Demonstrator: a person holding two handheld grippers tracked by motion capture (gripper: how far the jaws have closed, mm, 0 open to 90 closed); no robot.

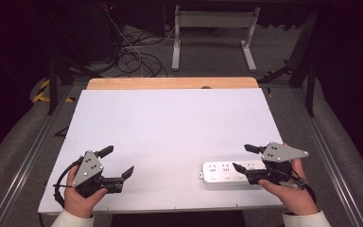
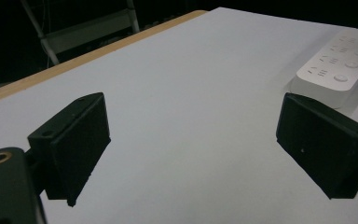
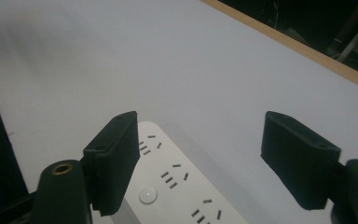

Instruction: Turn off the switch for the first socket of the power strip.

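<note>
Two grippers, jaws wide apart, holding nothing.
Left gripper (image 1: 119, 162) at 7 o'clock; right gripper (image 1: 246, 157) above power strip (image 1: 224, 171) at 5 o'clock on white table (image 1: 170, 127).

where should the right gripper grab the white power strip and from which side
Grip the power strip across its narrow width, from above, jaws on the two long edges. It lies flat, socket face up, so only those edges offer opposing surfaces. The right gripper is already open over its right end.

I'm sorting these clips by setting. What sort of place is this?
Most likely a lab or workshop set up for recording, not a home. A bare white table stands on a grey floor with cables tangled by dark equipment, and a person holds the left gripper and right gripper near a power strip.
</note>
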